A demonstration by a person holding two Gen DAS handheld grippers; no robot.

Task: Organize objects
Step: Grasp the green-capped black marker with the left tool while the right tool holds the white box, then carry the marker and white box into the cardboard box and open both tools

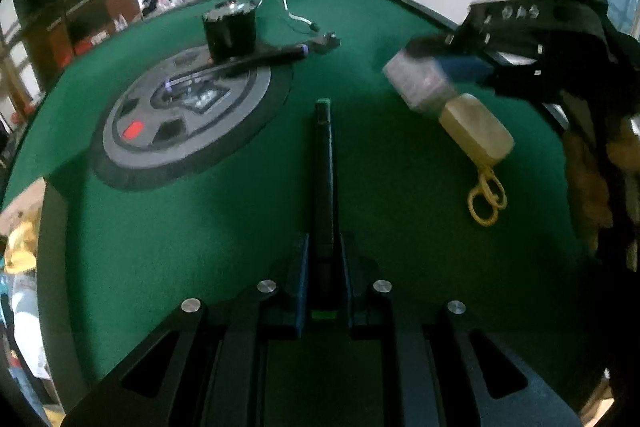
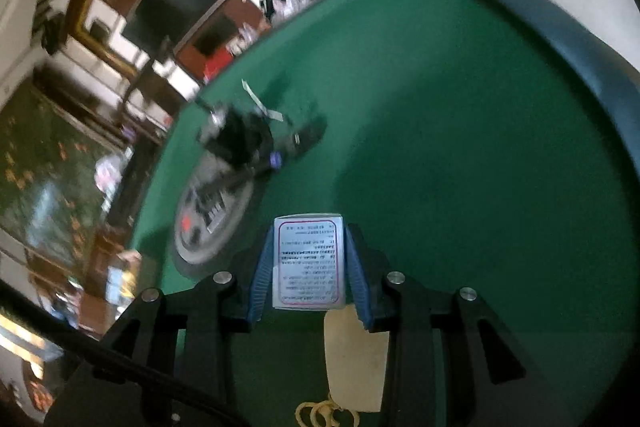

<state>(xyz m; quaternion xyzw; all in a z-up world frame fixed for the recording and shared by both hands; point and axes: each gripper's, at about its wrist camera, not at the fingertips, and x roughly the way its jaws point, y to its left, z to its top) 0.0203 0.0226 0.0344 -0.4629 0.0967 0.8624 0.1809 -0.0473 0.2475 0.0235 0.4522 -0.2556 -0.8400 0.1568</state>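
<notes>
My left gripper point(image 1: 323, 267) is shut on a long thin black stick point(image 1: 323, 163) that points forward over the green table point(image 1: 240, 227). My right gripper point(image 2: 308, 267) is shut on a small white box with printed text point(image 2: 309, 263) and holds it above the table; it also shows in the left wrist view point(image 1: 424, 81) with the box point(image 1: 418, 79) at the right. A beige wooden block point(image 1: 476, 131) with a yellow cord loop point(image 1: 486, 199) lies under the box, and shows in the right wrist view point(image 2: 356, 359).
A round grey panel point(image 1: 184, 123) is set in the table's middle. On it stand a black cylinder point(image 1: 230, 31), a black pen-like rod point(image 1: 256, 61) and a white cable point(image 1: 288, 11). The table's raised edge point(image 2: 580, 39) runs at the right. Shelves and chairs stand beyond.
</notes>
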